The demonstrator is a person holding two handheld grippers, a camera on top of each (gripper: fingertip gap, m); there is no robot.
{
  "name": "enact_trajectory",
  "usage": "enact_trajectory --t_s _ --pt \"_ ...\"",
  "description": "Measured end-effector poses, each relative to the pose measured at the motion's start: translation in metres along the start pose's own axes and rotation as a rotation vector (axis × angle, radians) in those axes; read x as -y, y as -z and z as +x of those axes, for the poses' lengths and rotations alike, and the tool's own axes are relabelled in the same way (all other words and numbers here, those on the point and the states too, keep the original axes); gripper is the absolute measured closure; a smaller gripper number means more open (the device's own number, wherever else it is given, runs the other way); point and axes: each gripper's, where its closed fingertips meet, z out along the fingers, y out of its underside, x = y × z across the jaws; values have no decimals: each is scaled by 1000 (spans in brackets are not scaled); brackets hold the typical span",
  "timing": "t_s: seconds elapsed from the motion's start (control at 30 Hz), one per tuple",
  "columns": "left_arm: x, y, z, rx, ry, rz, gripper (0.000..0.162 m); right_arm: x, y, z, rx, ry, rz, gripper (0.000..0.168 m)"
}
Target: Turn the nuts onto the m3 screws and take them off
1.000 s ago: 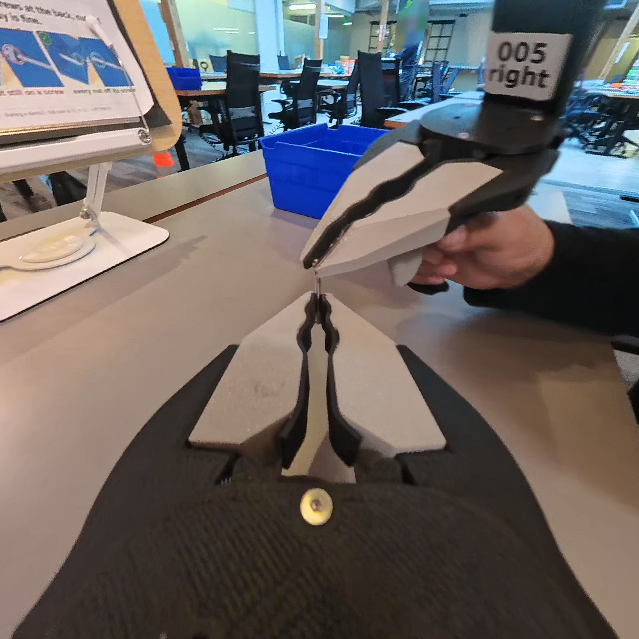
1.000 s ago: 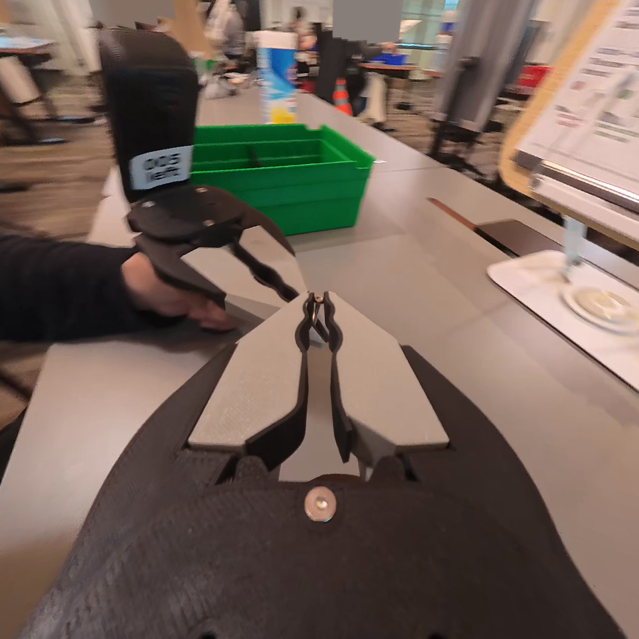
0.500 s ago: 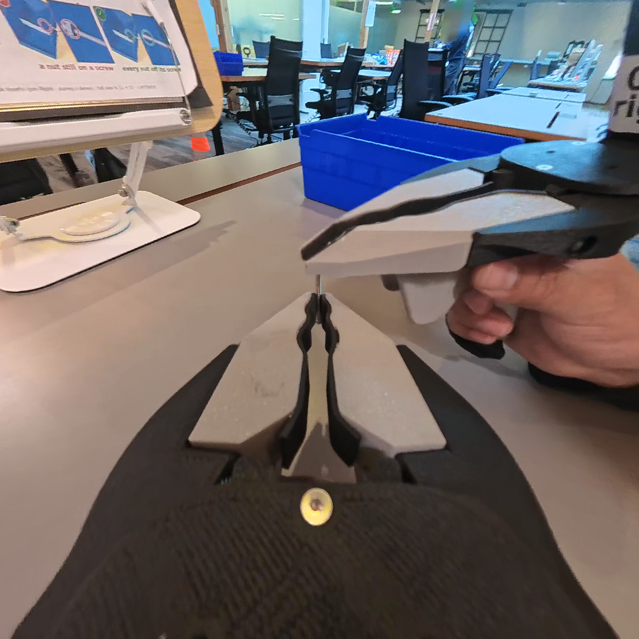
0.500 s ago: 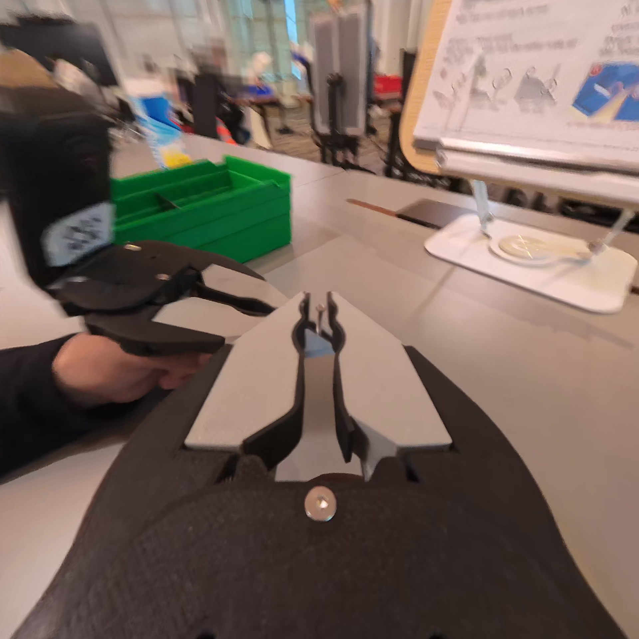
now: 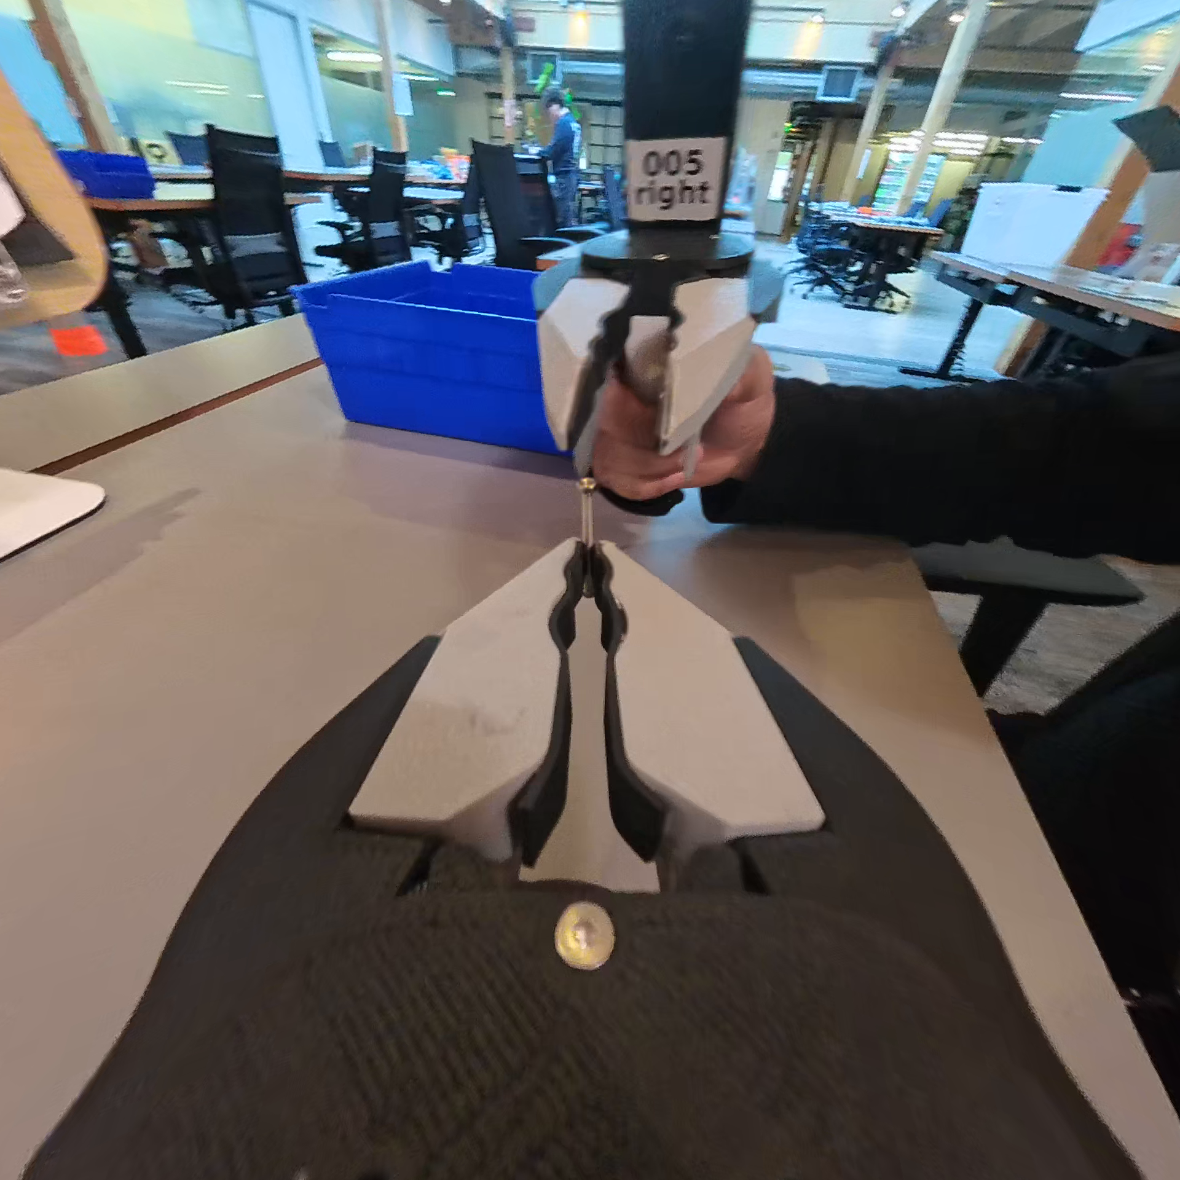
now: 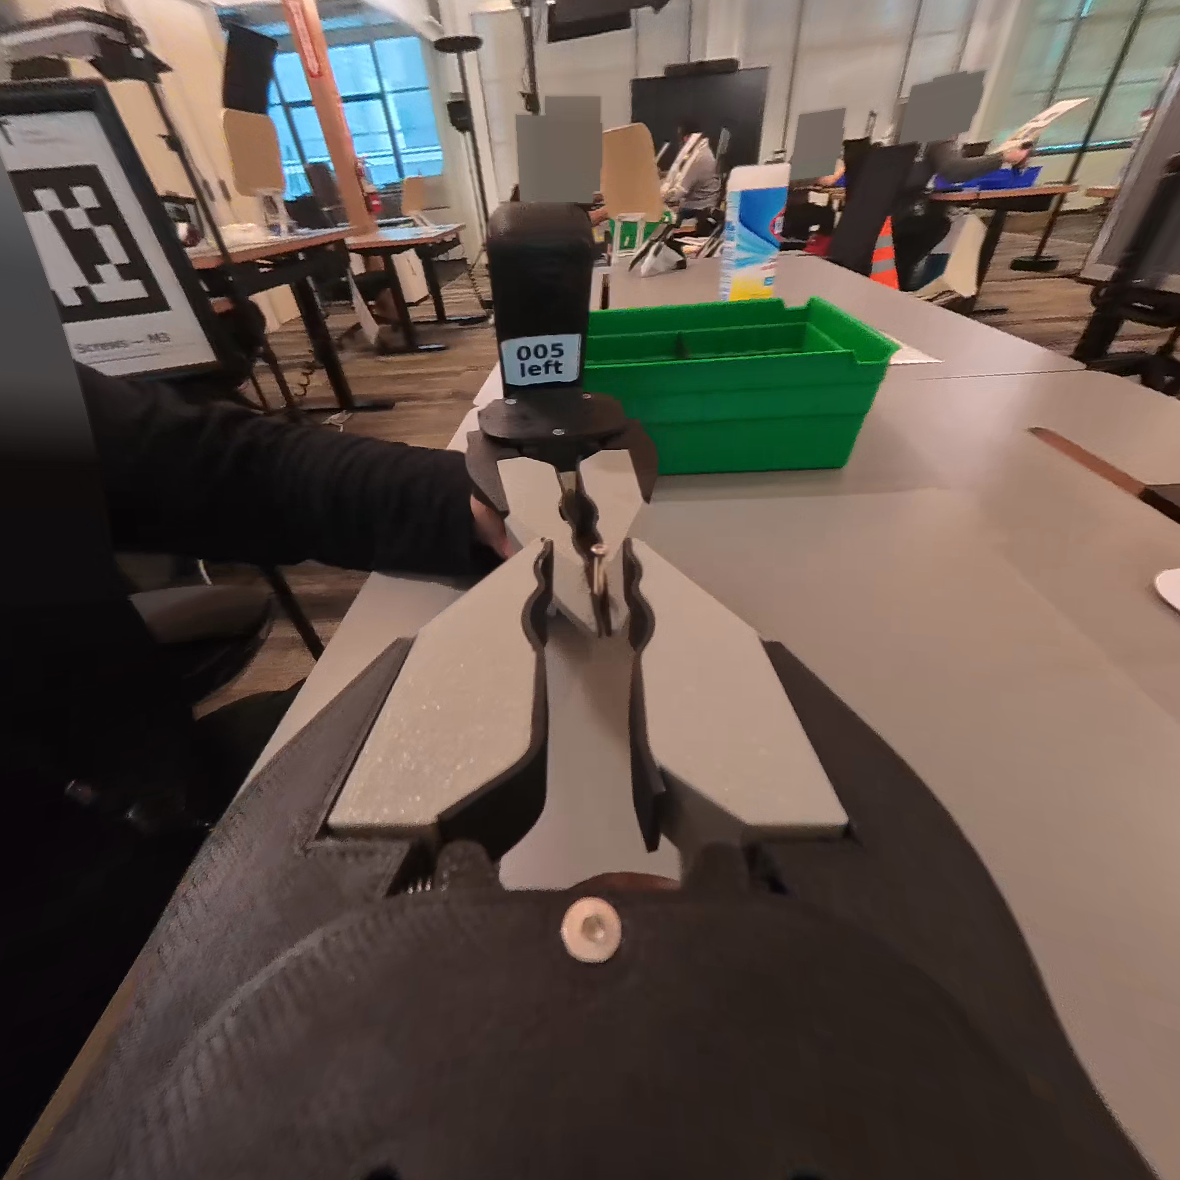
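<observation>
Now one screw (image 5: 586, 518) pinched in left tongs (image 5: 587, 554); right tongs (image 6: 584, 550) parted.

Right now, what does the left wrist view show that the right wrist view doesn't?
Only the left wrist view: the blue bin behind the right gripper, and the nut at the screw's far end. Only the right wrist view: the green bin and a spray bottle behind it. Both: the left gripper shut on the screw, the right gripper open, and the grey table.
</observation>
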Motion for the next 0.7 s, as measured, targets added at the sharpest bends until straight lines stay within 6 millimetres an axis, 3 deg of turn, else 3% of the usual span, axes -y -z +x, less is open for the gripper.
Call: enact_trajectory --t_s 0.3,0.7 --pt "2 -2 19 -88 -60 15 162 -1 -6 -19 139 12 -7 161" --pt "3 -2 24 -100 -72 15 162 -4 -8 -18 142 13 -24 162"
